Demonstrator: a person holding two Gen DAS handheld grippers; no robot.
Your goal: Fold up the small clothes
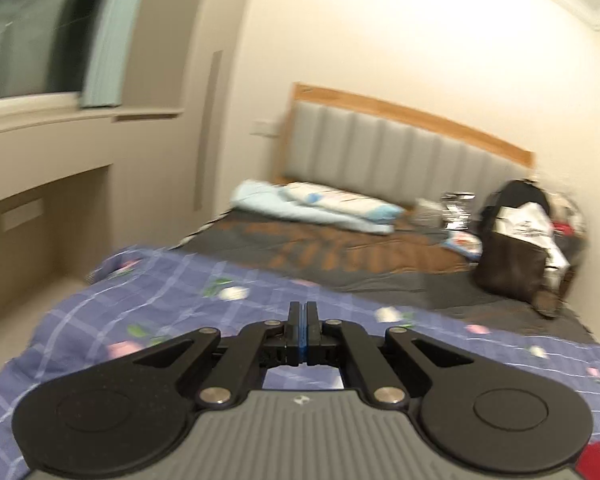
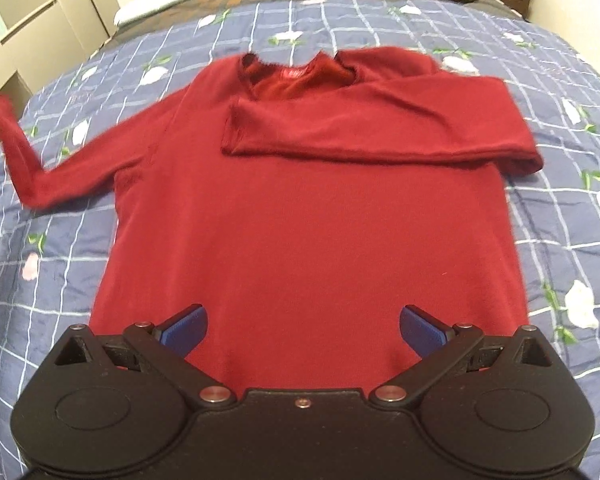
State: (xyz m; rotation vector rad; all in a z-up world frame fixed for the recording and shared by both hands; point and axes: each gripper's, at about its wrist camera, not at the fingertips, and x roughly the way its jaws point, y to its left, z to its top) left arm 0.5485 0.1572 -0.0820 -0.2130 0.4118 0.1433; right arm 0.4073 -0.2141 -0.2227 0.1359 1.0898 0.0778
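A small red long-sleeved sweater (image 2: 308,220) lies flat on the blue checked floral blanket (image 2: 560,216), neck away from me. Its right sleeve (image 2: 380,124) is folded across the chest. Its left sleeve (image 2: 40,160) sticks out to the left, its cuff raised and blurred at the frame edge. My right gripper (image 2: 303,334) is open and empty, above the sweater's hem. My left gripper (image 1: 303,328) is shut, with nothing visible between its blue pads, held above the blanket (image 1: 160,320). A corner of red cloth (image 1: 592,460) shows at the lower right of the left wrist view.
The bed runs to a grey padded headboard (image 1: 400,152). Light blue folded bedding (image 1: 320,204) and a dark bag with plastic bags (image 1: 520,248) lie at the head end. A wall with shelves and a window stands at the left (image 1: 40,140).
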